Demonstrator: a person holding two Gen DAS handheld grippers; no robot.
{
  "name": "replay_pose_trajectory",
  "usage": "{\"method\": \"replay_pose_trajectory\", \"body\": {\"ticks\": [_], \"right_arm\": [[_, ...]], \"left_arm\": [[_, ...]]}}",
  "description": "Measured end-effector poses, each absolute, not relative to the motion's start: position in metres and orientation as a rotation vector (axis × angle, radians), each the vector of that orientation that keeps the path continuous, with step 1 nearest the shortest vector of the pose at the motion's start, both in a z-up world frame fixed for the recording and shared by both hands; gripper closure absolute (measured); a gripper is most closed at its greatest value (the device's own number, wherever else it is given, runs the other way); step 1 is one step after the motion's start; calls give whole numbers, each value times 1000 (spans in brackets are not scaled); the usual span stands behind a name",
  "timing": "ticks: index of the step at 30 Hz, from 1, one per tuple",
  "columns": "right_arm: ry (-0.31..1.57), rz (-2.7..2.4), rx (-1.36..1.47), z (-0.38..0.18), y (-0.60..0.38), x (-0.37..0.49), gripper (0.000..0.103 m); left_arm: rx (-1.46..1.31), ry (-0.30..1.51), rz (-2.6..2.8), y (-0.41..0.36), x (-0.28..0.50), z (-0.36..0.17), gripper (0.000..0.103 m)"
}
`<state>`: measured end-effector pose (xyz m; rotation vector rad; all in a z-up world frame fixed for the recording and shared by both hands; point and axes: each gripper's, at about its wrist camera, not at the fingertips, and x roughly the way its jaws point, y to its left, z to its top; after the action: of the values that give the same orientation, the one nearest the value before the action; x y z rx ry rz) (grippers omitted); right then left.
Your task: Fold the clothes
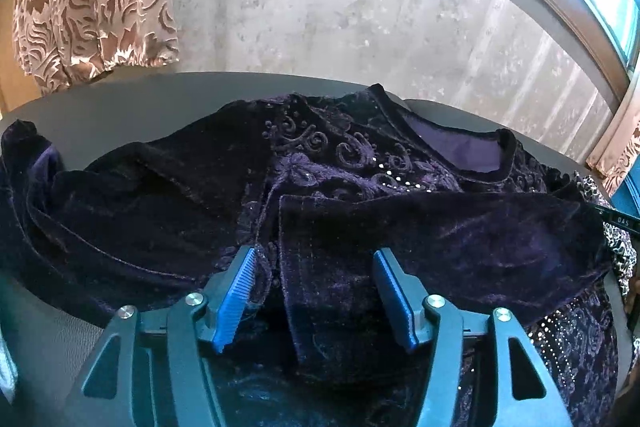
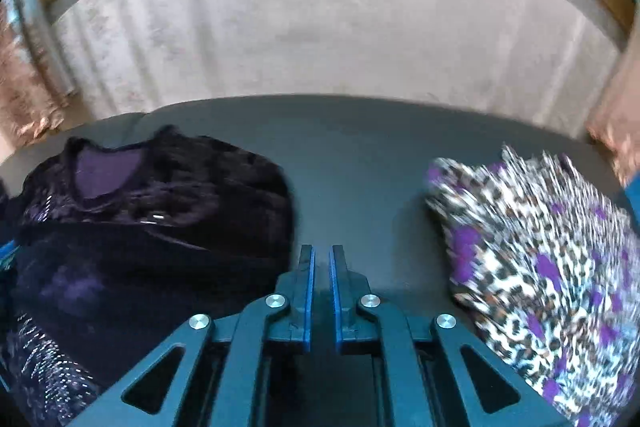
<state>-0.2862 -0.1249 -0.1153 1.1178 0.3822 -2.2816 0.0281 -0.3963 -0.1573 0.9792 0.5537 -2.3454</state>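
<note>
Velvet top [image 1: 200, 195] on dark table [image 2: 352, 155] (pale curtain [image 2: 332, 15] behind).

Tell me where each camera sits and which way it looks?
Left wrist view: sits on the left tool, looks down at the dark purple velvet top on the grey table; its open blue fingers straddle a sleeve.
Right wrist view: sits on the right tool, shut on nothing, looks down at bare table between the velvet top and a leopard-print cloth.
Both share the top, table and pale curtain.
</note>
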Motion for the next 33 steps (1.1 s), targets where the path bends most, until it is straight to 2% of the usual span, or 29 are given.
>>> {"method": "replay_pose_trajectory", "body": {"ticks": [3, 6, 10, 12, 15, 16, 18, 20, 24, 29, 33], "right_arm": [[188, -2289, 1116, -106, -102, -288, 93], [119, -2199, 1040, -91, -100, -271, 92], [107, -1975, 968, -82, -133, -236, 91], [165, -1953, 967, -89, -151, -225, 85], [234, -2052, 1071, -119, -160, -242, 85], [208, -2091, 1118, -131, -154, -252, 88], [104, -2105, 1107, -136, -141, -260, 102], [77, -2117, 1105, -138, -135, -261, 102], [186, -2169, 1062, -136, -144, -249, 102], [472, -2203, 977, -132, -154, -228, 98], [589, -2227, 932, -133, -155, -223, 98]], "left_arm": [[978, 550, -2346, -397, 28, -157, 42], [978, 545, -2345, -397, 28, -158, 41], [978, 543, -2345, -397, 28, -158, 41], [977, 543, -2346, -397, 28, -158, 41], [976, 545, -2348, -399, 29, -158, 41], [976, 543, -2350, -399, 29, -158, 40], [978, 540, -2352, -399, 29, -158, 38], [980, 531, -2351, -399, 28, -158, 38], [984, 513, -2340, -398, 28, -157, 38], [975, 537, -2321, -399, 32, -156, 38], [972, 566, -2278, -398, 30, -155, 34]]}}
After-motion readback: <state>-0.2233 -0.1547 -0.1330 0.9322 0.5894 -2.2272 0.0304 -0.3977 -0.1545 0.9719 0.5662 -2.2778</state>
